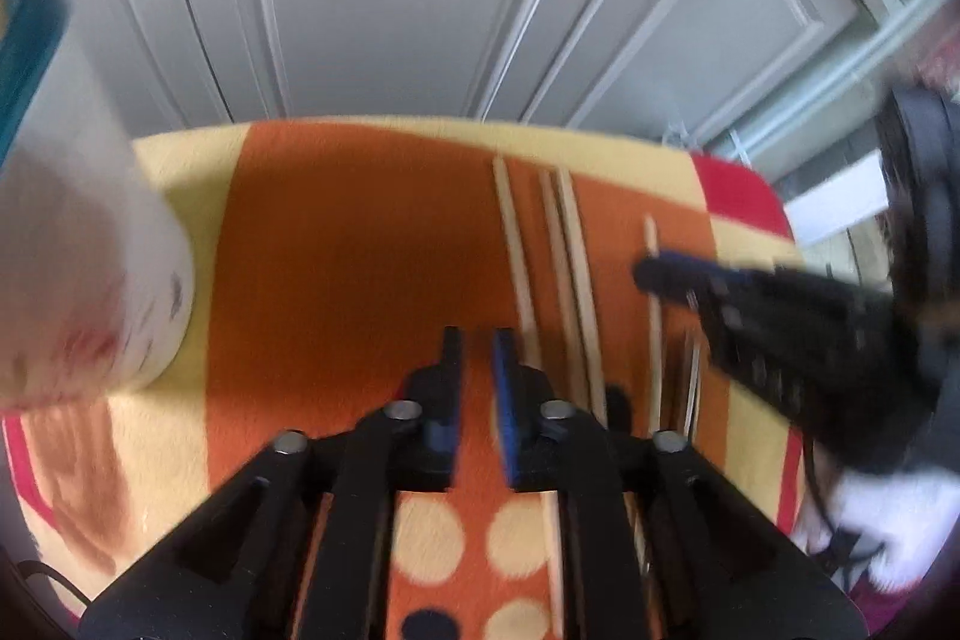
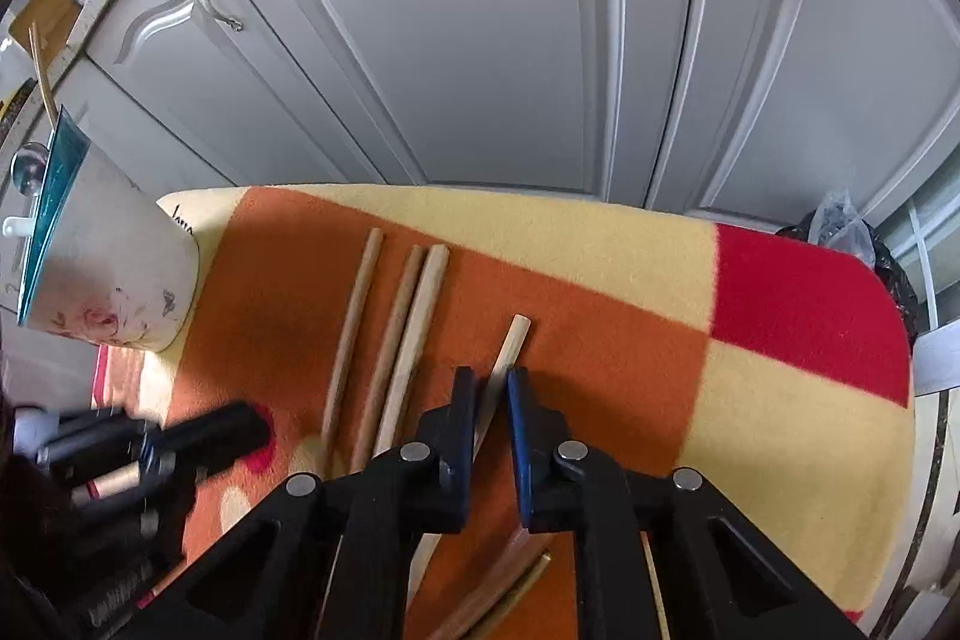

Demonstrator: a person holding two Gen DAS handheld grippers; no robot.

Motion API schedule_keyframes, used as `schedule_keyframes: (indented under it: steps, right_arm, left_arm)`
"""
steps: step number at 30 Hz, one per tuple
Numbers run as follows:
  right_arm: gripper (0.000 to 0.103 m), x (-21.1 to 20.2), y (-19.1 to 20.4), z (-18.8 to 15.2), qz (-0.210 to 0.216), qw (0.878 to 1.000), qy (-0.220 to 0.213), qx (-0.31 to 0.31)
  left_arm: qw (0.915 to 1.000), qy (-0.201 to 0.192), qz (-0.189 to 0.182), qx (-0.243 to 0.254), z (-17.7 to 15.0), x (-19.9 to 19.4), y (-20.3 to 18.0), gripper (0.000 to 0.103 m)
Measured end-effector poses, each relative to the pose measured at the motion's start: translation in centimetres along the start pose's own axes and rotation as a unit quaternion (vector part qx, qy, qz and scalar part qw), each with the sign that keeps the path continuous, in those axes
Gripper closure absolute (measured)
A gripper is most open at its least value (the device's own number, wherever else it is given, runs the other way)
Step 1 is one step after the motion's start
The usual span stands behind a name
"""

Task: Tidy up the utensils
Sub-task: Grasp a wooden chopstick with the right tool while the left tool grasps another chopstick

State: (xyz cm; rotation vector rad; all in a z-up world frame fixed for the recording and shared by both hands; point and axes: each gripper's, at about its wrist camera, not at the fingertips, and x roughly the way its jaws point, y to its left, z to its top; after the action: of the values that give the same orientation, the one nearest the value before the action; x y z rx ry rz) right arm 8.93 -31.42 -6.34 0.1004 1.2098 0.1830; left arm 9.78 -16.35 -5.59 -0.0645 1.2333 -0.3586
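Several wooden utensil handles [image 2: 384, 340] lie side by side on an orange, yellow and red cloth [image 2: 630, 250]; they also show in the left wrist view [image 1: 564, 268]. My right gripper [image 2: 492, 382] is open, its jaws on either side of one wooden handle [image 2: 510, 346] that lies on the cloth. My left gripper [image 1: 477, 346] is open and empty, just left of the handles. A white floral cup [image 2: 114, 280] with a teal rim stands at the left and holds a few utensils; it also shows in the left wrist view [image 1: 90, 280].
Grey cabinet doors [image 2: 480, 40] stand behind the cloth. The right gripper's body [image 1: 810, 328] shows at the right of the left wrist view; the left gripper's body [image 2: 150, 454] shows at the lower left of the right wrist view. A black bag [image 2: 852, 232] sits at the far right.
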Motion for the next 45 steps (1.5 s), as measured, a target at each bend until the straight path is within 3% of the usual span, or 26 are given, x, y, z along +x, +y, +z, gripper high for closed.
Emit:
schedule_keyframes:
  steps: [1,10,20,21,23,26,36,45]
  right_arm:
    - [0.093,-0.1,-0.5,-0.2,-0.004,1.0,-0.001,0.0]
    - [0.093,-0.3,-1.9,-0.8,0.03,0.999,-0.006,0.033]
    - [0.093,0.0,-1.9,-0.2,0.041,0.998,-0.009,0.039]
    - [0.092,0.1,-1.9,-0.2,0.044,0.998,-0.011,0.042]
    - [0.092,0.1,-1.9,-0.2,0.044,0.998,-0.016,0.042]
    - [0.093,0.1,-1.8,-0.1,0.051,0.998,-0.021,0.043]
    - [0.095,-6.0,-0.2,-1.1,0.092,0.992,-0.072,0.038]
    - [0.096,-13.3,3.7,-3.4,0.109,0.986,-0.126,-0.001]
  left_arm:
    - [1.0,-0.005,0.007,-0.001,0.4,0.2,-0.2,0.077]
    - [0.9974,-0.034,0.062,-0.013,4.2,2.7,-1.2,0.077]
    - [0.9989,-0.022,0.041,0.003,4.3,3.1,-1.4,0.077]
    - [0.9988,-0.023,0.043,0.005,4.3,3.1,-1.6,0.077]
    - [0.9989,-0.025,0.038,0.015,4.3,3.4,-1.9,0.098]
    - [0.9996,-0.021,0.016,0.001,4.3,3.7,-2.1,0.099]
    - [0.9964,-0.066,-0.053,0.01,0.6,-4.6,-0.5,0.099]
    - [0.9882,-0.136,-0.071,-0.001,-2.5,-13.6,2.4,0.099]
